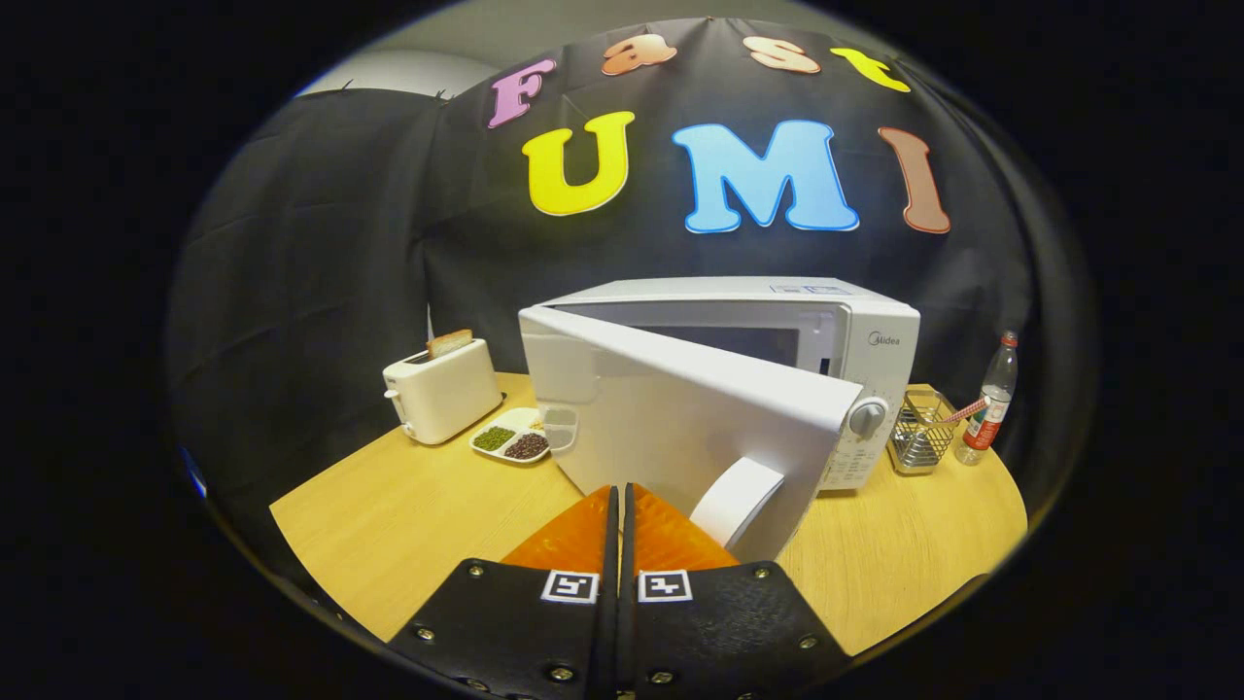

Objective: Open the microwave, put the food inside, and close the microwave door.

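A white microwave (855, 340) stands on the wooden table (408, 506), its door (680, 418) swung partly open towards me, hinged on the left. The door's curved white handle (737, 501) sits just ahead of my fingers and a little to their right. My gripper (620, 498) is shut, its two fingers pressed together with nothing between them, tips close to the door's lower face. A white divided plate of food (512, 439) with green and dark beans lies to the left of the microwave, partly hidden behind the door.
A white toaster (442, 391) with a slice of bread in it stands left of the plate. Right of the microwave are a wire basket (921, 433) and a plastic bottle (989, 399). The table's rounded edge runs close below me.
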Demonstrator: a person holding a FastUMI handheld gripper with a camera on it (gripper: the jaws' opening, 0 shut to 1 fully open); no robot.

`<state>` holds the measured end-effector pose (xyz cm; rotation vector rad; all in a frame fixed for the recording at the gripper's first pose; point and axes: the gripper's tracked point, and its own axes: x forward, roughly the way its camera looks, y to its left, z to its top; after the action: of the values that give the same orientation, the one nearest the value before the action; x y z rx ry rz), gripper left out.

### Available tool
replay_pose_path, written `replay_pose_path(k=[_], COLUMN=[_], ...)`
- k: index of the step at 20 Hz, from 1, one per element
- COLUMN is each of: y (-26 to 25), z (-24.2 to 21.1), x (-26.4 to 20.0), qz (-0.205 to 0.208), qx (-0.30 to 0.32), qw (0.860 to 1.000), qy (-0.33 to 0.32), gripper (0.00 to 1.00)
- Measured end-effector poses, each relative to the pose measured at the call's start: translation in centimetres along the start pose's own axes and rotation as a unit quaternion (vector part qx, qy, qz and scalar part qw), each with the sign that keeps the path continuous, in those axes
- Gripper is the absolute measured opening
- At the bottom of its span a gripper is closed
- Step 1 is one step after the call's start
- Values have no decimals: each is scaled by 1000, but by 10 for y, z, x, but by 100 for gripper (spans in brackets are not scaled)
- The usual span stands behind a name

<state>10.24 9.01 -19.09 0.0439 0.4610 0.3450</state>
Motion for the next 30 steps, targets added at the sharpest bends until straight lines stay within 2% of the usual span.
replay_pose_path(k=[20,30], y=[-81,-104], z=[31,46], x=[87,112], qz=[-50,-95], qx=[29,37], qw=[998,994], qy=[-10,-23], gripper=[1,1])
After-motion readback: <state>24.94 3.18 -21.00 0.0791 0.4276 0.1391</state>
